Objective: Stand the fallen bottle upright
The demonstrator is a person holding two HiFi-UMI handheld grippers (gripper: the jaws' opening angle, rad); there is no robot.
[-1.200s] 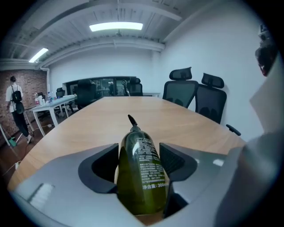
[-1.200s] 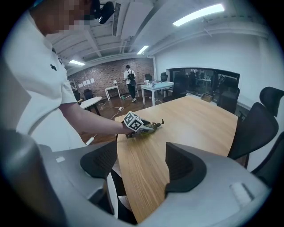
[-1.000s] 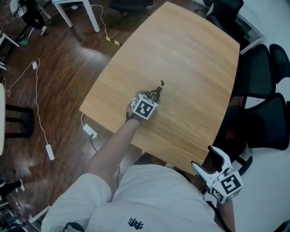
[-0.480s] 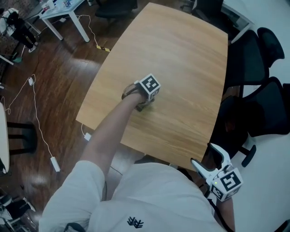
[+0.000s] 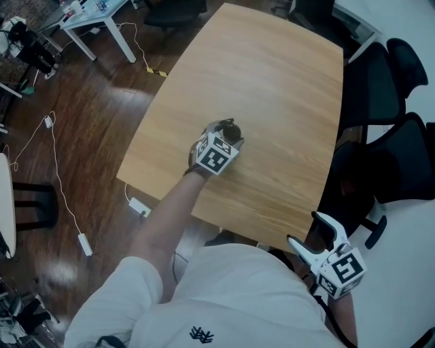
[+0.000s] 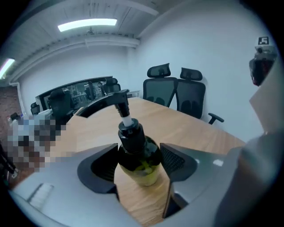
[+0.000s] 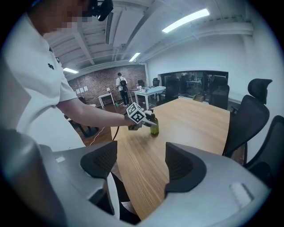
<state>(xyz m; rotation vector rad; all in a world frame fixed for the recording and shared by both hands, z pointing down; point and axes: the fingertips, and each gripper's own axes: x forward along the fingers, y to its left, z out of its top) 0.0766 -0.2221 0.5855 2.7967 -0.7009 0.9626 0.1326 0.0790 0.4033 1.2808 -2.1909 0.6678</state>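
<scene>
A small olive-green pump bottle (image 5: 231, 128) with a black pump head stands upright on the wooden table (image 5: 285, 81). My left gripper (image 5: 228, 136) reaches over it from the near side. In the left gripper view the bottle (image 6: 138, 159) sits between both pads, which press its shoulders; the jaws are closing on it. The right gripper view shows the same bottle (image 7: 154, 127) upright under the left gripper (image 7: 148, 119). My right gripper (image 5: 318, 236) hangs open beyond the table's near right corner, with nothing between its fingers (image 7: 106, 162).
Black office chairs (image 5: 384, 95) line the table's right side. A white table (image 5: 95, 13) stands at the far left. On the dark wood floor left of the table lie cables and a power strip (image 5: 138, 206).
The bottle lay on its side with the pump pointing away; now it stands upright in the left gripper. The left hand rose and rolled. The right gripper stayed put.
</scene>
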